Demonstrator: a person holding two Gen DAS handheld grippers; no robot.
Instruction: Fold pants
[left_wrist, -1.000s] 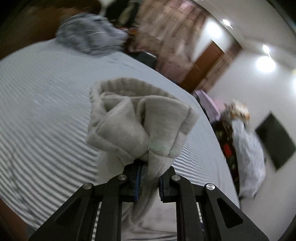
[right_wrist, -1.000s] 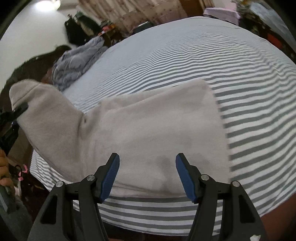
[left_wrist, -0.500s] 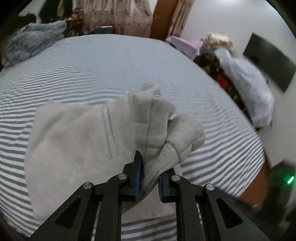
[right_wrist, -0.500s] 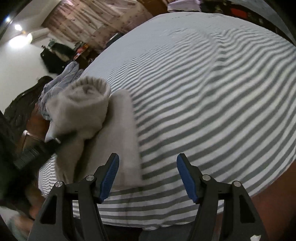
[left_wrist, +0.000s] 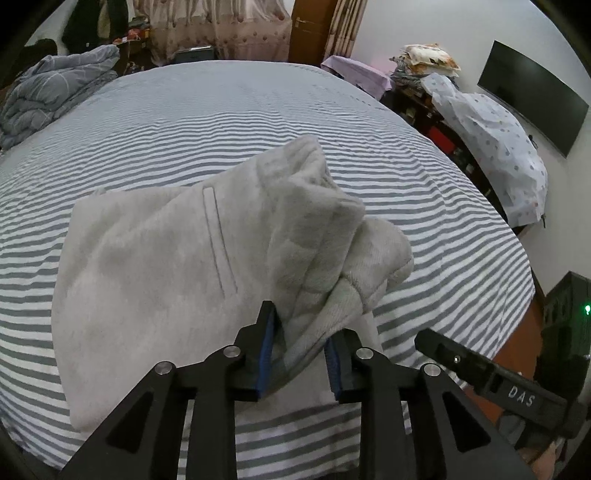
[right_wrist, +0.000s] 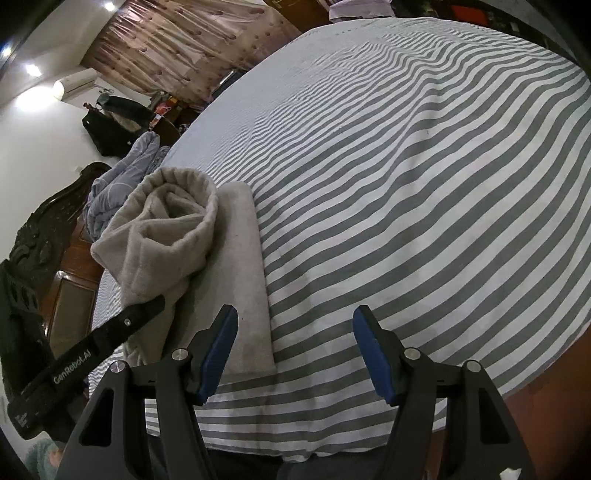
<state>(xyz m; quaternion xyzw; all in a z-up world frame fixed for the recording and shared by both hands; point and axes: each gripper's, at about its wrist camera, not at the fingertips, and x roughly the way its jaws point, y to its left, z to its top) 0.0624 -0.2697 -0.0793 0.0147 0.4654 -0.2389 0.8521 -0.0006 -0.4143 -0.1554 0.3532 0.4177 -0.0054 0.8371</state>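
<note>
In the left wrist view we have carried the bunched cuff end of the pants (left_wrist: 207, 266) across onto the flat half on the bed (left_wrist: 258, 110); the left gripper (left_wrist: 301, 354) has just been opening, cloth still between its jaws. In the right wrist view the right gripper (right_wrist: 295, 350) stands open and empty beside the fold edge, striped sheet free ahead; we judge the next move is letting go and smoothing

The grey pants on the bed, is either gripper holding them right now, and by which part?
The left gripper, jaws just opening, has the pants' bunched ribbed end between its pads; grip uncertain. The right gripper is open, holding nothing.
</note>
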